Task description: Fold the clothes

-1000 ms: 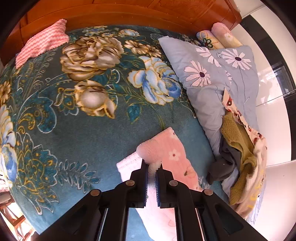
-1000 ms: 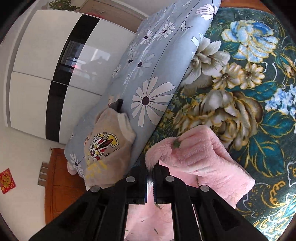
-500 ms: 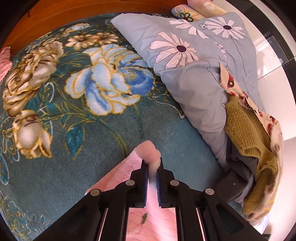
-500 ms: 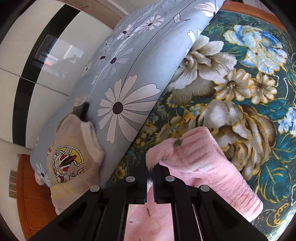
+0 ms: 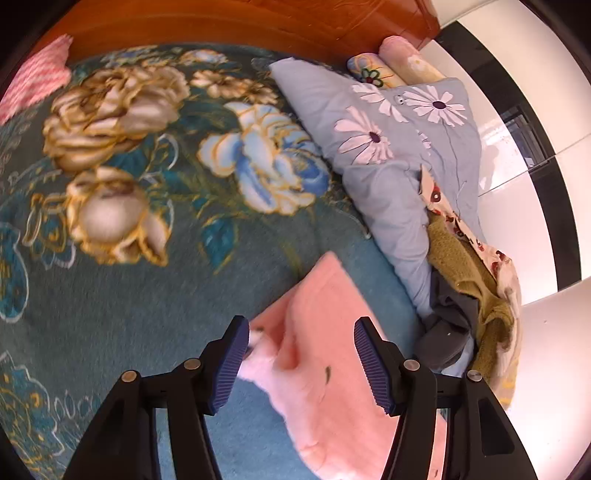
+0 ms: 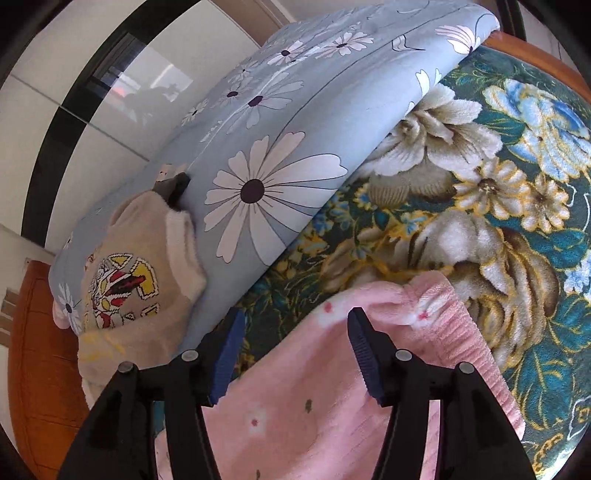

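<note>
A pink fleece garment (image 5: 325,332) lies on the teal floral blanket (image 5: 147,258), a folded edge toward the pillow. My left gripper (image 5: 301,363) is open, its blue pads on either side of the garment's corner, holding nothing. In the right wrist view the same pink garment (image 6: 314,406) lies flat with its ribbed cuff (image 6: 469,332) at the right. My right gripper (image 6: 293,356) is open just above its edge, empty.
A grey-blue daisy pillow (image 5: 388,155) (image 6: 277,147) lies along the blanket's edge. A pile of olive, grey and patterned clothes (image 5: 469,295) sits beside it. A beige printed sweater (image 6: 136,280) rests on the pillow. Wooden headboard (image 5: 221,22); a pink cloth (image 5: 37,77) at far left.
Both grippers were shut on the pink garment's edge and have opened, letting it drop flat onto the blanket. The left view has swung back toward the headboard.
</note>
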Available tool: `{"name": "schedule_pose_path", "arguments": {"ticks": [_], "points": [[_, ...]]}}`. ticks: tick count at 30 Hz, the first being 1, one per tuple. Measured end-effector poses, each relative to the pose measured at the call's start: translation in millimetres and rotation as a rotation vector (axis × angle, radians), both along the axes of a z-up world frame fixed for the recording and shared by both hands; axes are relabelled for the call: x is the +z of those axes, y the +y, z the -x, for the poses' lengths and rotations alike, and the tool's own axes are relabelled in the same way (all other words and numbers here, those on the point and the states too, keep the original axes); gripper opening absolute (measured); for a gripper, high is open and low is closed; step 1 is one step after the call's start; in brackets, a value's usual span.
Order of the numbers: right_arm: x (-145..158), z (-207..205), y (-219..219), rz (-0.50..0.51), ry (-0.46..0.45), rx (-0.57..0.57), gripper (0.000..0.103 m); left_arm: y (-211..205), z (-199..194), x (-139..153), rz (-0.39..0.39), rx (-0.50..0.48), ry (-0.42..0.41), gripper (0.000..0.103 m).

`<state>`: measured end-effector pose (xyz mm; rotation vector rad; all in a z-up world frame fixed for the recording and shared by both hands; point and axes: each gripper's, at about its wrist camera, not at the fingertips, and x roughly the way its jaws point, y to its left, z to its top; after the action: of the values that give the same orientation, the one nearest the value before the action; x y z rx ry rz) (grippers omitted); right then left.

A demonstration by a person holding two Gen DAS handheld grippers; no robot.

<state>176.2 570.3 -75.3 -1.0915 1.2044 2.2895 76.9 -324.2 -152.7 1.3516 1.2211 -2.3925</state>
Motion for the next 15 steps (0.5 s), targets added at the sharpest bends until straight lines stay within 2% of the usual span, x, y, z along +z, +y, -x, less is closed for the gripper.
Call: {"name": "schedule_pose_path", "arguments": {"ticks": [1, 4, 7, 9, 12, 15], "points": [[3.9, -8.8, -5.6, 0.005, 0.024, 0.023, 0.06, -1.8, -9.4, -10.1, -0.028, 0.013, -0.013, 0.063], [8.6, -40.4, -19.8, 0.028, 0.069, 0.07, 0.063, -0.1, -32.8, -37.0, -0.176, 0.069, 0.007, 0.063], [-4.4, -88.1, -23.7, 0.077, 0.063, 0.041, 0.063, 7.8, -50.6, -56.5, -0.29, 0.126, 0.047, 0.069], [-21.2, -122.8, -22.3, 0.134, 0.049, -0.012, 0.065, 18.7, -52.1, -63.6, -0.298, 0.118, 0.04, 0.072], [-52.2, -164.5, -22.4, 0.22, 0.014, -0.089, 0.079, 35.3, -43.2, -70.9, -0.269, 0.075, -0.001, 0.072], [-75.8, -183.0, -25.6, 0.284, 0.003, -0.134, 0.079, 37.9, -34.0, -70.6, -0.211, 0.095, -0.005, 0.072]]}}
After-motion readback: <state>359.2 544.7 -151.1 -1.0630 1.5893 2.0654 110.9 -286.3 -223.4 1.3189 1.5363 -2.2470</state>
